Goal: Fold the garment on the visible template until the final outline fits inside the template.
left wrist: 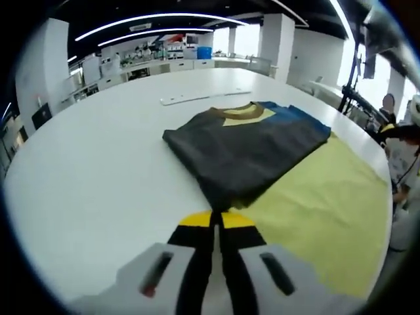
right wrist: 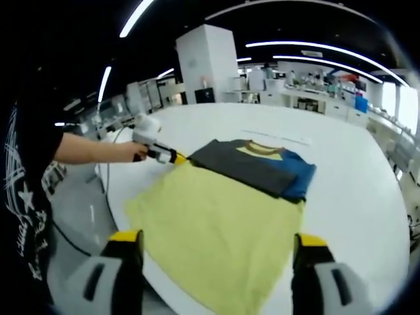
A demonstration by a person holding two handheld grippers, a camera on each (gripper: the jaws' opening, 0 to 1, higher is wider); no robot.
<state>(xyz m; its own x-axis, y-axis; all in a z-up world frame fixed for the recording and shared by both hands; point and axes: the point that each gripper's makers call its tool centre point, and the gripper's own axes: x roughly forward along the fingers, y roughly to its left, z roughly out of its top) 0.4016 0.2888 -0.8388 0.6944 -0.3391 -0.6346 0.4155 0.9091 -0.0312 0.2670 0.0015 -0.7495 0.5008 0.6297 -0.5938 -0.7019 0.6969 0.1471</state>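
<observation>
A folded dark grey garment (left wrist: 246, 147) with a blue part and an olive collar lies half on the yellow template (left wrist: 321, 197), half on the white table. My left gripper (left wrist: 214, 219) has its yellow-tipped jaws pressed together at the garment's near corner, which sits between the tips. In the right gripper view the garment (right wrist: 252, 164) lies on the far part of the template (right wrist: 210, 226), and the left gripper (right wrist: 176, 157) comes in from the left, touching its left corner. My right gripper (right wrist: 216, 244) hangs open above the template's near edge, holding nothing.
The round white table (left wrist: 98, 164) carries a thin white strip (left wrist: 205, 97) beyond the garment. A person's arm (right wrist: 92, 152) and dark shirt are at the left. Seated people (left wrist: 400, 131) and a stand are at the table's right edge. Desks and shelves line the background.
</observation>
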